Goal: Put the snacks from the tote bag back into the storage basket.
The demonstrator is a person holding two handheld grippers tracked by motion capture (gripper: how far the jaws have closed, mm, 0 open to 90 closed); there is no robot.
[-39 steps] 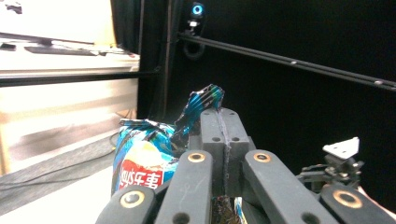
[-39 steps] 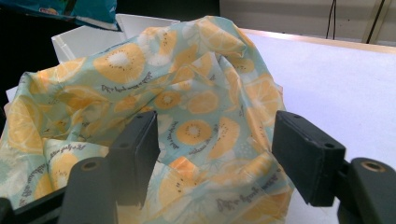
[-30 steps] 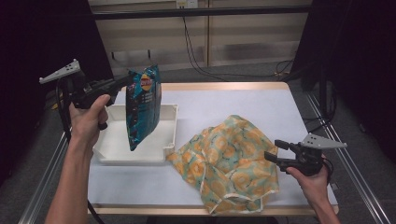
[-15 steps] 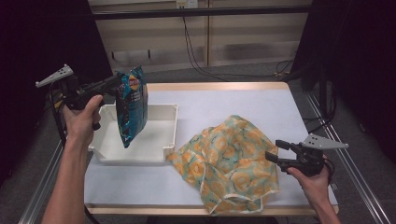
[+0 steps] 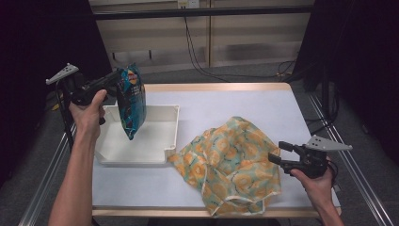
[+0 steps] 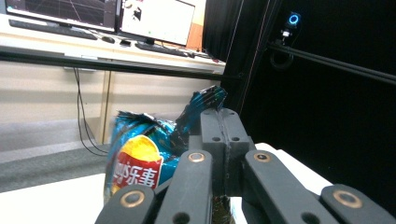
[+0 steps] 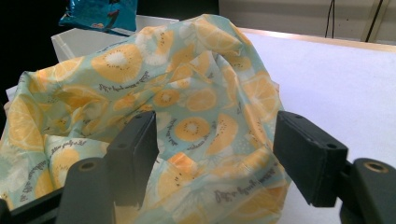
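My left gripper (image 5: 116, 78) is shut on the top seam of a blue chip bag (image 5: 131, 102), which hangs above the left half of a white tray (image 5: 169, 136). In the left gripper view the jaws (image 6: 223, 122) pinch the crinkled bag (image 6: 140, 154) edge together. A cloth bag printed with orange slices (image 5: 233, 162) lies crumpled on the white table. At its right edge my right gripper (image 5: 277, 153) stands open and points at it. In the right gripper view the cloth bag (image 7: 187, 107) lies between and beyond the spread jaws (image 7: 215, 154), apart from the pads.
The table (image 5: 235, 101) has a wooden rim, with metal rails (image 5: 362, 183) along both sides. Cables (image 5: 207, 66) run on the floor behind. Bare table lies behind the cloth bag, at the far right.
My left gripper has carried the chip bag leftward and down, from over the tray's right part to over its left half. The right gripper has not moved.
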